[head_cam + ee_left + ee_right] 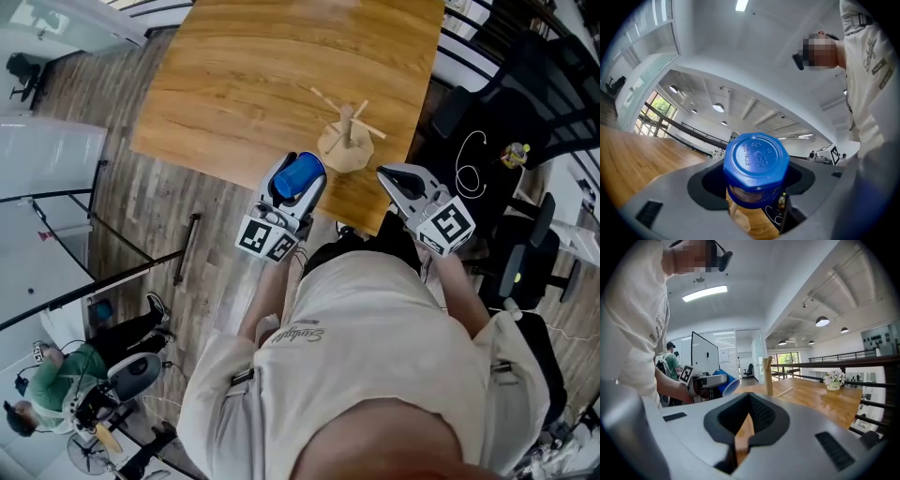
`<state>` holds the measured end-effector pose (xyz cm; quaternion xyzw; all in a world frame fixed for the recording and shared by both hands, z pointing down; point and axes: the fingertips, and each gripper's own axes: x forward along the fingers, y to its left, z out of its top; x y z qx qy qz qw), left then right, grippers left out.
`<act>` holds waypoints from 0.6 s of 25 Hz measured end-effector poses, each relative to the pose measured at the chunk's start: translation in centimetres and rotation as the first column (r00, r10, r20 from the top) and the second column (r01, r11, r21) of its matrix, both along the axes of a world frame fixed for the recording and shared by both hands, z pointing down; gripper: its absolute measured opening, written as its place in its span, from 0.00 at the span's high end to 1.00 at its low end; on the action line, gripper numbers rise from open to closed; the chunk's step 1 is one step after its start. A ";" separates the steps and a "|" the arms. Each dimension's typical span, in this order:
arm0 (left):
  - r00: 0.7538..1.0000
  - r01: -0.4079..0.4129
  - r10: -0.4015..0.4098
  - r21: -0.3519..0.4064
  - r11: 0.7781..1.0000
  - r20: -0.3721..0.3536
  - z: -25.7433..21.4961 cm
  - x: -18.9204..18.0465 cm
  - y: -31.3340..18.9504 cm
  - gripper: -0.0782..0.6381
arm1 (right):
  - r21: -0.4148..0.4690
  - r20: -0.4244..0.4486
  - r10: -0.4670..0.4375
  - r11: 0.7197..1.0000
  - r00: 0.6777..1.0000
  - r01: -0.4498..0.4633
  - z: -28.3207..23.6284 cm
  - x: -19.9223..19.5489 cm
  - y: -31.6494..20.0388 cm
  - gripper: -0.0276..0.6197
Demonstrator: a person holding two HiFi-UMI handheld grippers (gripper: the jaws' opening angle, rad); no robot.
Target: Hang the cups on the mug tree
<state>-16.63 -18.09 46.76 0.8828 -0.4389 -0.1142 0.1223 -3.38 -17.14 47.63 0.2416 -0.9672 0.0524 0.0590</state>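
Beside the wooden mug tree [348, 142]: one blue plastic cup [756, 164], many-sided base with raised lettering, clamped in left gripper [300, 172]; right gripper [386, 174] clenched, empty.

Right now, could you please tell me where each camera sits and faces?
Head view: on the head, facing down at table, tree, left gripper, right gripper; torso, arms show.
Left gripper view: on that gripper, tilted past its held cup toward the ceiling; shirt at right.
Right gripper view: on that gripper, facing the tree; shirt, forearm at left.
All three show the cup.
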 end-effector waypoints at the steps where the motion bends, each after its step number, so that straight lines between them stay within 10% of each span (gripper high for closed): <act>1: 1.000 0.003 -0.003 0.001 1.000 0.009 0.2 0.0 -0.1 0.45 | 0.002 0.002 -0.001 1.000 1.000 0.001 -0.1 -0.1 0.0 0.96; 15: 0.996 -0.001 0.001 0.006 1.000 0.088 2.0 1.7 -1.7 0.45 | 0.003 -0.017 0.013 1.000 1.000 -0.013 -0.2 0.4 -0.8 0.96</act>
